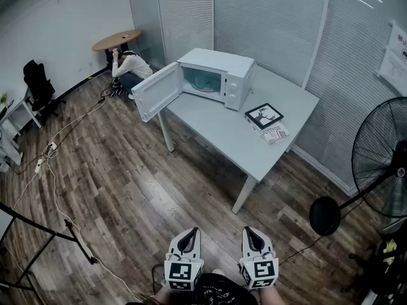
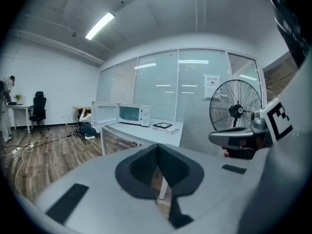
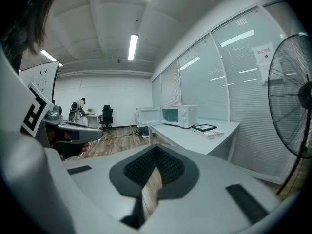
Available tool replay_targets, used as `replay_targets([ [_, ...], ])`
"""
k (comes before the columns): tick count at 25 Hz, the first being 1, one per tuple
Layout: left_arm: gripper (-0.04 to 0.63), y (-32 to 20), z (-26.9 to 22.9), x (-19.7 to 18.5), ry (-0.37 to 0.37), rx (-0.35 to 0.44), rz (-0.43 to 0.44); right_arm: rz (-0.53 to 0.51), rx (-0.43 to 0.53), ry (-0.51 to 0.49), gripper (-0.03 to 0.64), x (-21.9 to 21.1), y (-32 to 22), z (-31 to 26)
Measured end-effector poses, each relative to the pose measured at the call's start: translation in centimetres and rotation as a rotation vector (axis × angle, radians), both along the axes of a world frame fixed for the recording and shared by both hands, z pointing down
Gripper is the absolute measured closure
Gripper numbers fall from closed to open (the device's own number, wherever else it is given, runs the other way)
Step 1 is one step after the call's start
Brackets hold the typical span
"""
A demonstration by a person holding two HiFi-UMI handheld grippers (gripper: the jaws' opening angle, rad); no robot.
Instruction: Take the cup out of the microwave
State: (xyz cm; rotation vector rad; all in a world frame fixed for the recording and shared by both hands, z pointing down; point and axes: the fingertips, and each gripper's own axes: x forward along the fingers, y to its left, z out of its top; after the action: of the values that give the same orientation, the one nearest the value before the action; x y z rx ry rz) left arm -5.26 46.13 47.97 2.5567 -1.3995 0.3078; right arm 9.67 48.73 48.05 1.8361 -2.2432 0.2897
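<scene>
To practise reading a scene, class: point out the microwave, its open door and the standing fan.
microwave (image 1: pixel 219 61): head view, on its white top.
door (image 1: pixel 156 92): head view, middle of the swung-open panel.
fan (image 1: pixel 378 151): head view, on the wire grille.

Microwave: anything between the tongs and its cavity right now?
Nothing visible. The microwave has its door swung out left, cavity exposed. Between the left tongs, the right tongs and it lie only floor and table front. The book lies off to the right. The cup itself cannot be made out inside.
</scene>
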Motion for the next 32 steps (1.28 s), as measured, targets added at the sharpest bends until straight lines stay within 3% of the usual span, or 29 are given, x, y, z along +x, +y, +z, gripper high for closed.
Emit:
replay_targets([
  [11, 0.592, -3.2, 0.2, -2.4, 0.009, 0.015, 0.020, 0.072, 0.056, -0.015, 0.614, -1.3, -2.6, -1.0],
  [19, 0.592, -5.8, 0.4, -3.7, 0.004, 0.030, 0.083, 0.126, 0.059, -0.002, 0.614, -3.2, -4.6, -0.5],
  [25, 0.592, -7.4, 1.3, -4.1, 0.000, 0.032, 0.076, 0.114, 0.032, 0.016, 0.614, -3.7, -5.4, 0.8],
  [32, 0.591, -10.8, 1.8, -3.8, -0.015, -0.002, 0.027, 0.085, 0.022, 0.003, 0.614, -1.9, -10.4, 1.6],
])
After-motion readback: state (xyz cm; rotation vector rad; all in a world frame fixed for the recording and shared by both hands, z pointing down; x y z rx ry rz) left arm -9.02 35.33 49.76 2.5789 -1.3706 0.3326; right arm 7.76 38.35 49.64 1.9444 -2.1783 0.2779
